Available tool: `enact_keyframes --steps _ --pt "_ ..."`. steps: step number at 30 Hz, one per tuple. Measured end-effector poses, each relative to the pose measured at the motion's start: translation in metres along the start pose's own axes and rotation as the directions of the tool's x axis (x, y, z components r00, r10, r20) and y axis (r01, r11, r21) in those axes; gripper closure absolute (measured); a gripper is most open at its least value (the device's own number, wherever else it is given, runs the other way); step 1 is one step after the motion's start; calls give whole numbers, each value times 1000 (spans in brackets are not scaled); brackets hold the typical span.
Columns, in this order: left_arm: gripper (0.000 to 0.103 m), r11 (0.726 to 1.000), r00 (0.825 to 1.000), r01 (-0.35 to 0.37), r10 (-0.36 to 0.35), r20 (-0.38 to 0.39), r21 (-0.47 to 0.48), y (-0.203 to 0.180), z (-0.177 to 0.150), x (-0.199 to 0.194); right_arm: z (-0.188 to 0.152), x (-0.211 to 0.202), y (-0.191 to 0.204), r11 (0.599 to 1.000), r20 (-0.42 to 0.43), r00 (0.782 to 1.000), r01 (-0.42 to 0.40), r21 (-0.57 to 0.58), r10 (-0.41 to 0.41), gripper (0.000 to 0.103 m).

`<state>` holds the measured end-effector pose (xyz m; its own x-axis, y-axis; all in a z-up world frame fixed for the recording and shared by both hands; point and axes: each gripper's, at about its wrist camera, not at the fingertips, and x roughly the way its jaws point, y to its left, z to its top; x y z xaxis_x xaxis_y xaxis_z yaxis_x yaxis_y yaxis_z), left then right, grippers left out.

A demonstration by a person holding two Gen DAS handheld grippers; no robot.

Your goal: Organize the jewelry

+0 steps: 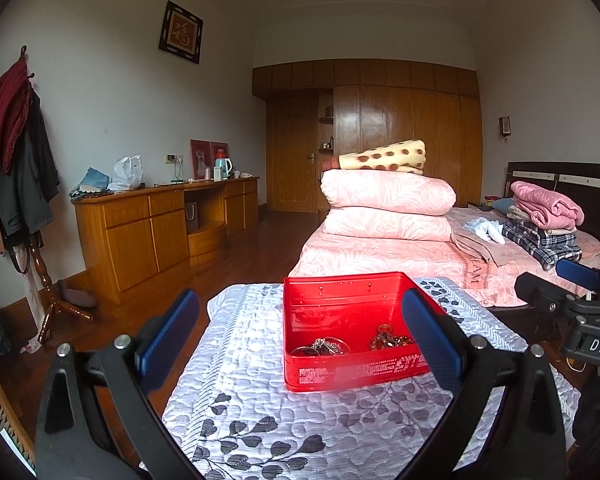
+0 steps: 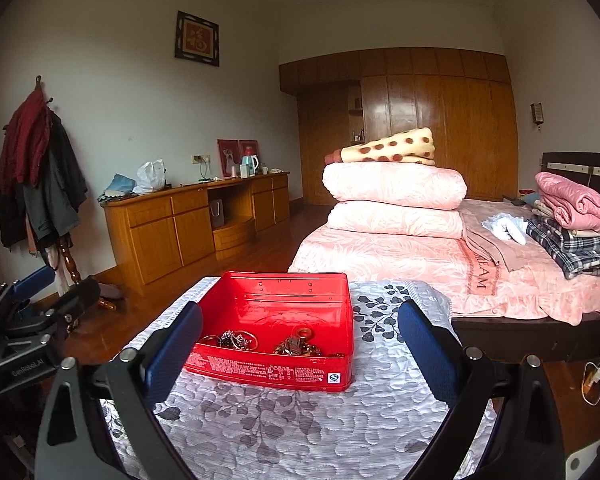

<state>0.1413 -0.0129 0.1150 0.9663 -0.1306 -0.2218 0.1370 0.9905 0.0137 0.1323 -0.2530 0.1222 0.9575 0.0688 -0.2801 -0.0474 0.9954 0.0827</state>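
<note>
A red tin box (image 1: 340, 372) stands open on a white quilted cloth with grey leaves (image 1: 260, 420). Inside lie silver jewelry (image 1: 320, 346) at the left and brown beaded jewelry (image 1: 390, 338) at the right. My left gripper (image 1: 300, 336) is open and empty, held just before the box. The right wrist view shows the box (image 2: 276, 368), the silver jewelry (image 2: 234, 340) and the brown jewelry (image 2: 296, 344). My right gripper (image 2: 300, 344) is open and empty, near the box's front. Each gripper shows at the edge of the other's view.
A bed (image 1: 380, 256) with folded pink quilts (image 1: 384, 208) and stacked clothes (image 1: 540, 220) lies beyond the cloth. A wooden dresser (image 1: 160, 224) stands along the left wall, a coat rack (image 1: 16, 184) at far left. Wooden floor lies between.
</note>
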Motion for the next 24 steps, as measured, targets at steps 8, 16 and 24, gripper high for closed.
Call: enact_keyframes --steps 8,16,24 --pt "5 1000 1000 3 -3 0 -2 0 0 0 -1 1 0 1000 1 1000 0 2 0 7" --pt "5 1000 1000 4 -4 -2 -4 0 -1 1 -1 1 1 1000 0 1000 1 0 -1 7" --pt "5 1000 1000 3 -3 -1 -4 0 -1 2 -1 1 1 1000 1 1000 1 1 -1 7"
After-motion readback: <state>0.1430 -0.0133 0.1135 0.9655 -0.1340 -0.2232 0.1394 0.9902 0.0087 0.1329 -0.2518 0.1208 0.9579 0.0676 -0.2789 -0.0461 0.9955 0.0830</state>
